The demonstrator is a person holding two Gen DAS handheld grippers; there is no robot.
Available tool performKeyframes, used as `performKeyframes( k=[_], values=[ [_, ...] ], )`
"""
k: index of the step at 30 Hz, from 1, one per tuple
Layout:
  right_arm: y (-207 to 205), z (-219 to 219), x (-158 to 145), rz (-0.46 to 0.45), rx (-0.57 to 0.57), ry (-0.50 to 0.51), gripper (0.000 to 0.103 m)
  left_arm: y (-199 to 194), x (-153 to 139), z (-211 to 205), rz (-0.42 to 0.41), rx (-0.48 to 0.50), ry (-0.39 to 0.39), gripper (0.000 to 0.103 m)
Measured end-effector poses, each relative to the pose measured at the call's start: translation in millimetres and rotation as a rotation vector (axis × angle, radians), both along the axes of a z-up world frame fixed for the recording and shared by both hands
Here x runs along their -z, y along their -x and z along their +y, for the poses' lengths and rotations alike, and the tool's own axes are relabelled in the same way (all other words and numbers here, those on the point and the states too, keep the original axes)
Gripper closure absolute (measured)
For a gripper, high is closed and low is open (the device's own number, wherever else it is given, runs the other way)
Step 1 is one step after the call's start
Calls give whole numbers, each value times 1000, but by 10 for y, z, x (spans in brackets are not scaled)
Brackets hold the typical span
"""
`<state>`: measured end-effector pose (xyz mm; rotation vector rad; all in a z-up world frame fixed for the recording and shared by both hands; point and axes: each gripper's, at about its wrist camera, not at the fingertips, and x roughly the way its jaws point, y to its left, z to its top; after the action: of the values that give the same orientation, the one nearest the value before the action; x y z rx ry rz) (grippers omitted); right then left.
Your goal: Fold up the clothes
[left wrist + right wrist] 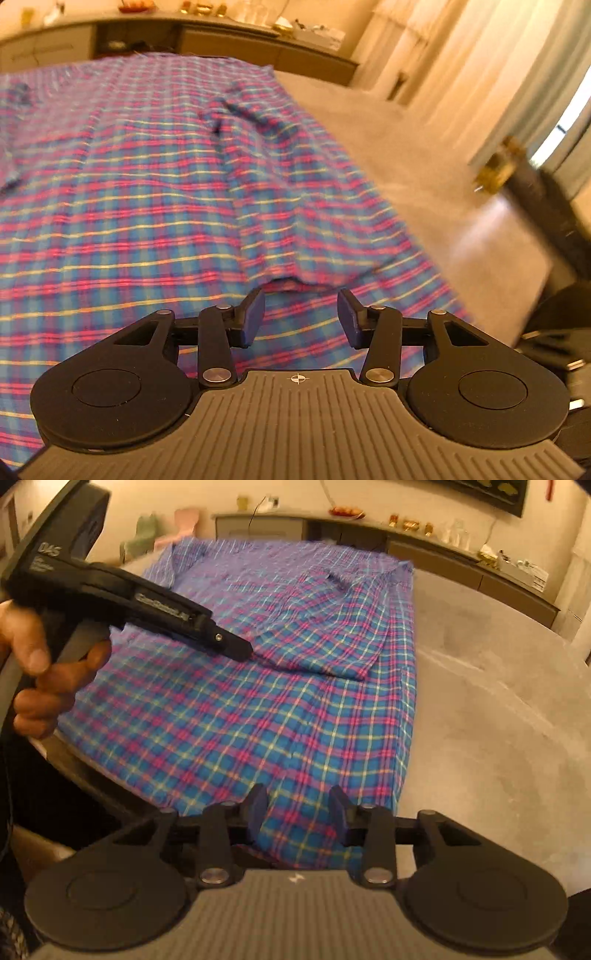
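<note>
A blue, pink and yellow plaid shirt lies spread flat on a grey table. One sleeve is folded inward across the body. In the left wrist view my left gripper hovers open over the shirt, its pads apart, just short of the folded sleeve's cuff edge. The right wrist view shows that same left gripper, held by a hand, with its tip at the sleeve's edge. My right gripper is open above the shirt's near hem; the cloth lies under its fingers, not pinched.
Bare grey tabletop extends to the right of the shirt. A long low sideboard with small ornaments runs along the far wall. Pale curtains hang at the right. Pastel chairs stand behind the table's far left.
</note>
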<state>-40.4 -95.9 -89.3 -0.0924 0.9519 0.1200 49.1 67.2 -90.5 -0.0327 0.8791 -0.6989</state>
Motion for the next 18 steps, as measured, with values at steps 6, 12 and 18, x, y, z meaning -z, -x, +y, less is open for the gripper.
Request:
performKeyframes(
  k=[6,12,18],
  values=[
    [-461,313,-1157,-206,-174,-44,62,25,-472,578,-208,-147,-23,57],
    [-2034,1022,-1556,-126,-294,-304,43,-474,-694,1576,-287,-427,-145,34],
    [-3240,1943,-809,-6,-206,-350,40,-920,-408,2354,-136,-569,-34,36]
  ],
)
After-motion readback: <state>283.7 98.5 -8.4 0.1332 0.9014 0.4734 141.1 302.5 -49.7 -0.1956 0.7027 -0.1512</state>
